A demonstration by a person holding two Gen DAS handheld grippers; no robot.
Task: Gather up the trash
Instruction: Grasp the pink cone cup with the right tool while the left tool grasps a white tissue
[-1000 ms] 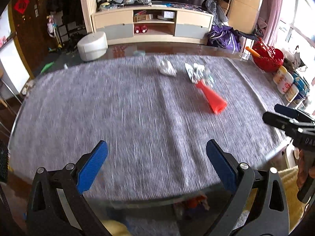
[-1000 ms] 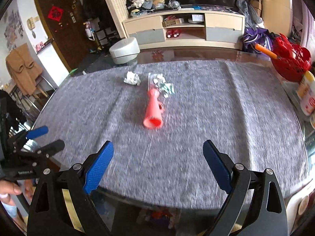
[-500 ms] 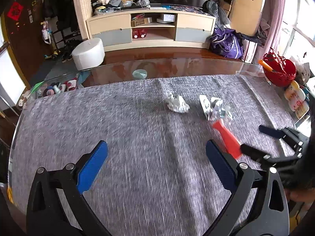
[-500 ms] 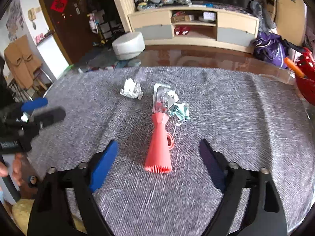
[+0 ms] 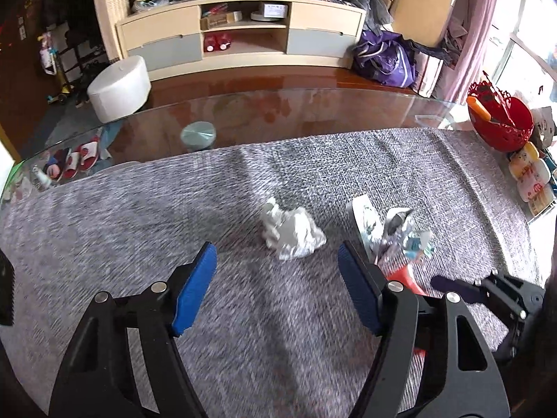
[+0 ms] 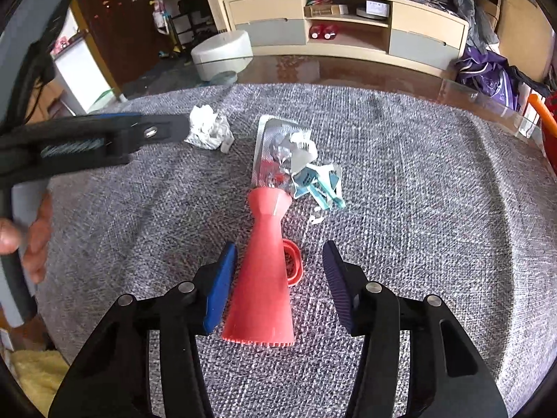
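Observation:
A crumpled white paper ball [image 5: 291,232] lies on the grey cloth just ahead of my open left gripper [image 5: 276,271]; it also shows in the right wrist view [image 6: 209,131]. To its right lies a silver blister pack with torn wrappers [image 5: 390,228], also seen in the right wrist view [image 6: 292,160]. A red cone-shaped brush [image 6: 266,271] lies flat with its narrow end at the wrappers. My open right gripper [image 6: 280,271] straddles the cone, its jaws on either side and apart from it. The left gripper's arm [image 6: 87,139] reaches in from the left.
A grey cloth [image 5: 139,223] covers a glass table [image 5: 261,111]. A red basket [image 5: 501,125] and small bottles [image 5: 529,181] stand at the right edge. A white stool [image 5: 118,87] and TV cabinet [image 5: 240,35] lie beyond.
Both grippers have moved forward over the table. The left one has closed in on the paper ball; the right one has come down around the red cone.

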